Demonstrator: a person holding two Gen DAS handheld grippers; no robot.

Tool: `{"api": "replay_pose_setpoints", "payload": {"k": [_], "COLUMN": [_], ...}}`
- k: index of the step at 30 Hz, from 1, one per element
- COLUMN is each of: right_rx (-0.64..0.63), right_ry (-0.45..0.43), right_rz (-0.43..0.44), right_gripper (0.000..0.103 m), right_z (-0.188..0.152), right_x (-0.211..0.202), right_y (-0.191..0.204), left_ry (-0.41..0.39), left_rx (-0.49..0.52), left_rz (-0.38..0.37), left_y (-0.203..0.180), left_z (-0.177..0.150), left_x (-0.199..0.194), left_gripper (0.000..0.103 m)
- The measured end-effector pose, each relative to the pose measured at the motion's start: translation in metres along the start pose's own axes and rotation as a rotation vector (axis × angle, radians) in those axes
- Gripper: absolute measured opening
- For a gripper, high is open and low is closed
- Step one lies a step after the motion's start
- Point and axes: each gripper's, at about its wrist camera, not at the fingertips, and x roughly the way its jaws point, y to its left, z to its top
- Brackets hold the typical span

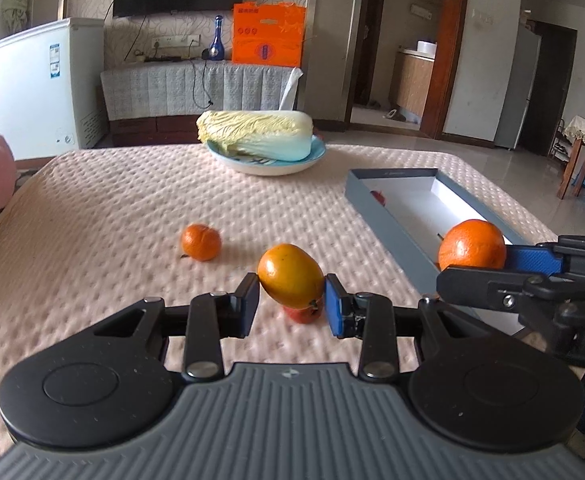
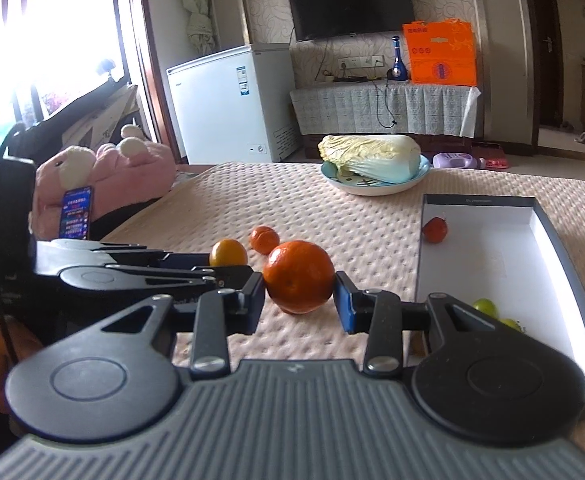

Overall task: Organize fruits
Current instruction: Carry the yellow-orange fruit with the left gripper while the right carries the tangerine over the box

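My left gripper (image 1: 292,298) is shut on a yellow-orange oval fruit (image 1: 290,276) and holds it just above the table; it also shows in the right wrist view (image 2: 228,253). A small red fruit (image 1: 302,314) lies under it. My right gripper (image 2: 298,294) is shut on a large orange (image 2: 298,276), also seen in the left wrist view (image 1: 472,245), next to the grey box (image 2: 480,201). A small tangerine (image 1: 200,242) lies loose on the cloth. In the box lie a red fruit (image 2: 435,230) and green fruits (image 2: 485,307).
A plate (image 1: 266,166) with a napa cabbage (image 1: 256,134) stands at the table's far side. A pink plush toy (image 2: 132,168) and a phone (image 2: 76,216) are at the left edge. The table has a quilted pink cloth (image 1: 92,220).
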Motion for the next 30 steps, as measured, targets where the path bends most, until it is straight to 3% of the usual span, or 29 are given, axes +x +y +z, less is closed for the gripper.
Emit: {"api": "replay_pose_setpoints", "payload": {"k": [16, 30], "right_rx": [0.068, 0.108], "right_ry": [-0.044, -0.052], "right_rz": [-0.058, -0.103], "right_gripper": [0.04, 0.04], "right_z": [-0.002, -0.003], "right_x": [-0.037, -0.041], "right_y": [-0.039, -0.054], "left_ry": [0.003, -0.008], "left_rx": [0.009, 0.076], "left_rz": [-0.056, -0.086], "left_y": [-0.029, -0.058], "left_z": [0.007, 0.019], "left_x": [0.015, 0.041], "left_gripper": [0.04, 0.04]}}
